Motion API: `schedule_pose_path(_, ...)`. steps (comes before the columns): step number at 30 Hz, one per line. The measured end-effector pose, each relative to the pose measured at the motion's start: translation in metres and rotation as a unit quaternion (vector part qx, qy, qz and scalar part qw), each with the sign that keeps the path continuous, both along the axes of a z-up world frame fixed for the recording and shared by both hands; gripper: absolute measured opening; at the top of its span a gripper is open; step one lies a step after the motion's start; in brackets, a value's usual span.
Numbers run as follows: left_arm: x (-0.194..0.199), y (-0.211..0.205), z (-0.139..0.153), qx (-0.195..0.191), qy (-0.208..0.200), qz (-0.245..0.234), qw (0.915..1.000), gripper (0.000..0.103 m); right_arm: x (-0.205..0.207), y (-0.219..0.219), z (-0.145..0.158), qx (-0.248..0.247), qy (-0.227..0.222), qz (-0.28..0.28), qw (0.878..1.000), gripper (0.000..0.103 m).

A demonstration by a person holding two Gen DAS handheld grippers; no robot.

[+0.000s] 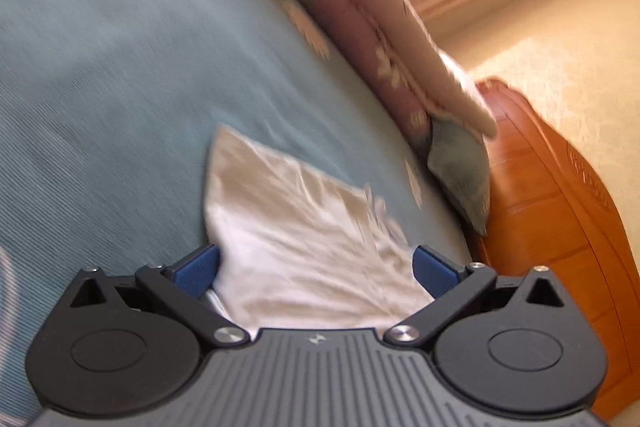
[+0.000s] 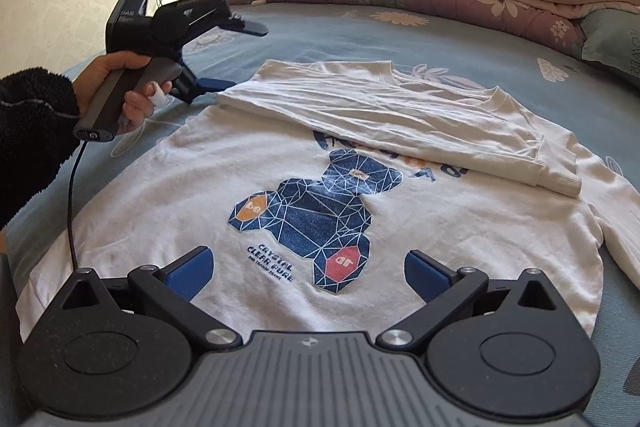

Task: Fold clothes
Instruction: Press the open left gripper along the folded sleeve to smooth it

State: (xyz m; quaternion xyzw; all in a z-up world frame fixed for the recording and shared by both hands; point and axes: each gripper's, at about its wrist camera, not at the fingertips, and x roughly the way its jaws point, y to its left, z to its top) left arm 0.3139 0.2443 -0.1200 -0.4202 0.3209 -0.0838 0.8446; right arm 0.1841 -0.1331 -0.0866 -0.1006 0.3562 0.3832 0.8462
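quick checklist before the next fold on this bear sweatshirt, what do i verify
1. Left sleeve folded across the chest: ok, its cuff lies near the right shoulder.
2. Left gripper free of the fabric: cannot tell. Its wrist view shows fingers spread wide around white cloth; from the right wrist view the tips sit at the fold's edge.
3. Right gripper ready to grasp: ok, open and empty over the hem.
4. Right sleeve folded in: not ok, it trails toward the bed's edge.
5. Sweatshirt body flat on the bedspread: ok, only light wrinkles.
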Motion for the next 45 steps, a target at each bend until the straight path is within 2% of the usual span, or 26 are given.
schedule_pose_path(2, -0.007, -0.004, 0.004, 0.003, 0.011, -0.019, 0.9998, 0.102, 0.001, 0.0, -0.001, -0.001, 0.003, -0.003, 1.0, 0.103)
schedule_pose_path(4, -0.02, -0.004, 0.008, -0.01, 0.014, -0.029, 0.9994, 0.102, 0.002, -0.002, -0.001, 0.002, 0.005, -0.006, 1.0, 0.103)
schedule_pose_path(11, -0.062, 0.002, 0.036, 0.018, 0.004, -0.032, 0.9993, 0.102, -0.002, -0.001, 0.003, 0.008, 0.002, 0.001, 1.0, 0.103)
schedule_pose_path(15, -0.055, 0.002, 0.047, 0.003, -0.023, -0.019, 0.9996, 0.102, -0.004, 0.001, 0.003, 0.004, 0.0, 0.004, 1.0, 0.103)
schedule_pose_path(27, -0.029, -0.026, 0.032, 0.028, 0.046, -0.061, 0.9967, 0.102, -0.001, 0.0, 0.001, 0.002, 0.004, -0.001, 1.0, 0.103)
schedule_pose_path(30, -0.035, -0.021, 0.02, 0.028, 0.037, 0.033, 0.9984, 0.102, -0.001, 0.0, 0.002, 0.004, 0.003, -0.001, 1.0, 0.103)
schedule_pose_path(32, -0.043, -0.016, 0.012, 0.023, 0.025, 0.101, 0.9943, 0.101, 0.0, 0.0, 0.0, 0.001, 0.005, -0.001, 1.0, 0.103)
schedule_pose_path(36, -0.075, -0.007, 0.005, -0.009, -0.017, 0.171, 0.985, 0.101, -0.001, 0.0, 0.002, 0.004, 0.003, 0.001, 1.0, 0.103)
schedule_pose_path(38, -0.077, -0.007, 0.013, 0.019, -0.014, 0.158, 0.9872, 0.101, -0.003, 0.0, 0.004, 0.008, 0.001, 0.005, 1.0, 0.103)
schedule_pose_path(41, -0.073, -0.012, 0.027, 0.033, -0.02, 0.122, 0.9918, 0.102, -0.003, 0.0, 0.004, 0.009, 0.0, 0.007, 1.0, 0.103)
schedule_pose_path(43, -0.066, -0.018, 0.029, 0.031, -0.012, 0.09, 0.9954, 0.102, -0.002, 0.003, -0.001, 0.001, 0.005, 0.006, 1.0, 0.103)
schedule_pose_path(45, -0.06, -0.024, 0.028, 0.046, 0.0, 0.054, 0.9975, 0.102, -0.001, 0.006, -0.007, -0.009, 0.012, 0.006, 1.0, 0.103)
